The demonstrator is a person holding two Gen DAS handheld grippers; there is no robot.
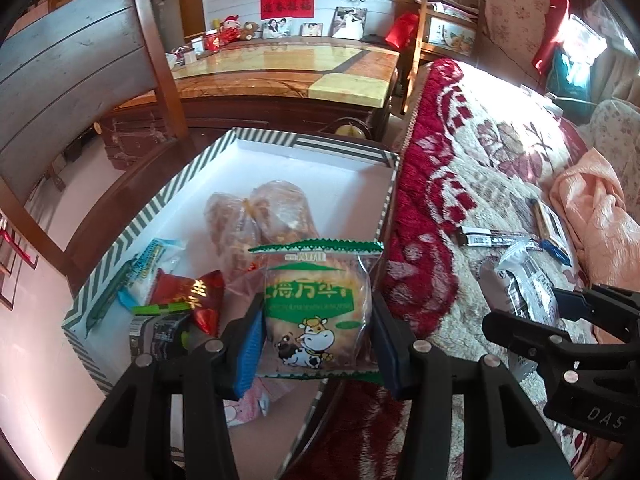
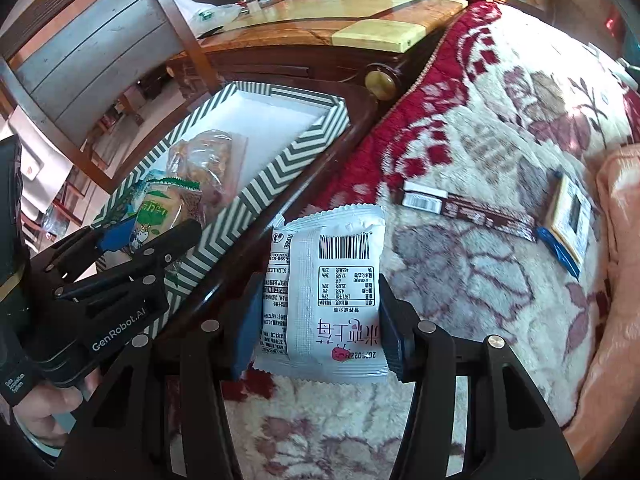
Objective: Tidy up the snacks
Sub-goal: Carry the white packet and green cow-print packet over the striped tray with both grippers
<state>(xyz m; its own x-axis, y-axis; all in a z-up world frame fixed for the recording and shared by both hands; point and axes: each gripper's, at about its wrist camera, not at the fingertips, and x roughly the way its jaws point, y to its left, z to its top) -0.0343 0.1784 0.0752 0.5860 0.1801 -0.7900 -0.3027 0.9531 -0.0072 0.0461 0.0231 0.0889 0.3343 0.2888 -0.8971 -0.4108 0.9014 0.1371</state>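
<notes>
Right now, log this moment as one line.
left hand-held gripper: shut on cow-print pastry over striped box | right hand-held gripper: shut on white packet over blanket

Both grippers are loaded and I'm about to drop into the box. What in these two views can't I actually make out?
- Striped box, left wrist view: near corner hidden behind the left gripper and its green cow packet.
- Pink packet in the box: mostly covered by the fingers.
- White packet in the right gripper: only its printed back shows.
- Brown bar on the blanket: print blurred.
</notes>
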